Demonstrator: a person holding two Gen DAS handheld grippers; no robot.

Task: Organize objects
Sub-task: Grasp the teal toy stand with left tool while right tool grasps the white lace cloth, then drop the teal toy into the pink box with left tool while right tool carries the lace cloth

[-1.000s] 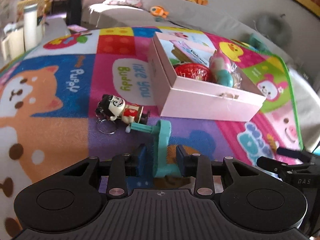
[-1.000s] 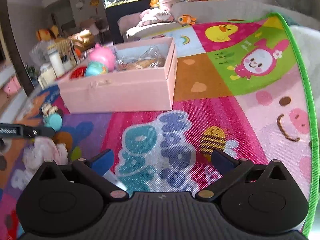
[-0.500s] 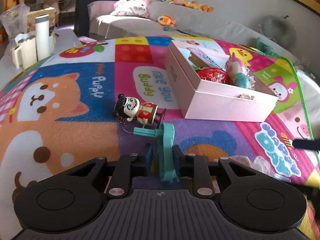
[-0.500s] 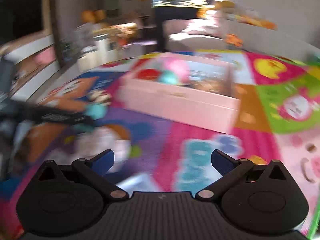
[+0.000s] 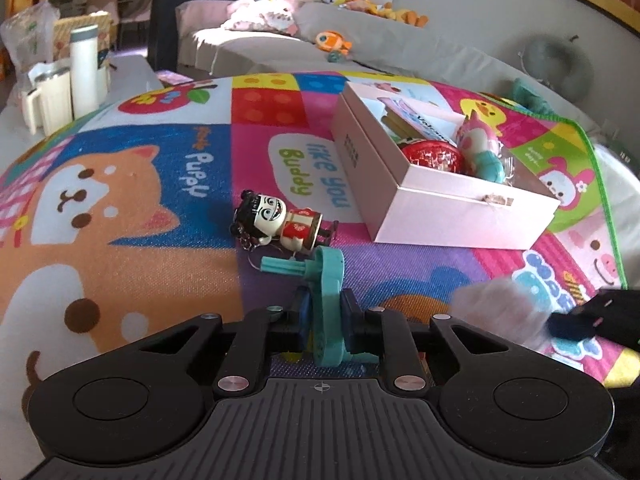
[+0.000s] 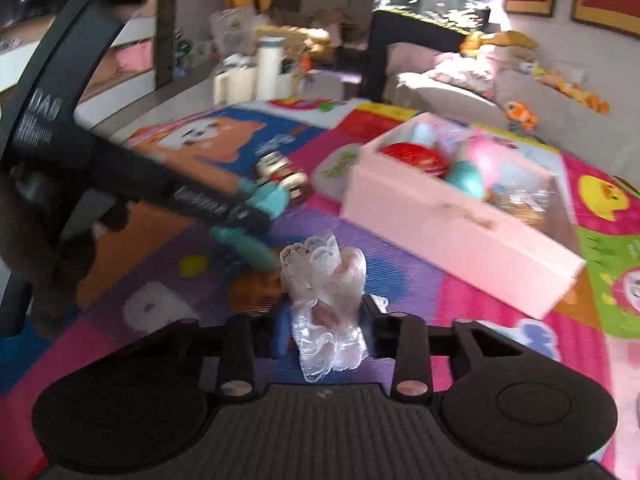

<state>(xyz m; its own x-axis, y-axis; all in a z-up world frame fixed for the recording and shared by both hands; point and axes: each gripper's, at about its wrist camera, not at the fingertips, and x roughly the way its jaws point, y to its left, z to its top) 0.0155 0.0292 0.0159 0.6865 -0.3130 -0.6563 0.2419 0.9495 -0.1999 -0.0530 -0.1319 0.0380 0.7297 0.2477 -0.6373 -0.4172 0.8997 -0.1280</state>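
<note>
While closing, claws (image 5: 325, 322) pinch toys (image 5: 326, 304)

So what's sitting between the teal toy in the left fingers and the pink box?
Only bare play mat. In the left wrist view, nothing lies between the teal toy and the pink box; the doll keychain sits off to the side.

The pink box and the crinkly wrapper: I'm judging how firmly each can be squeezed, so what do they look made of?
The pink box looks like matte rigid cardboard, going by its flat walls and crisp edges. The wrapper looks like thin clear glossy plastic film: see-through, wrinkled, with a frilled top.
</note>
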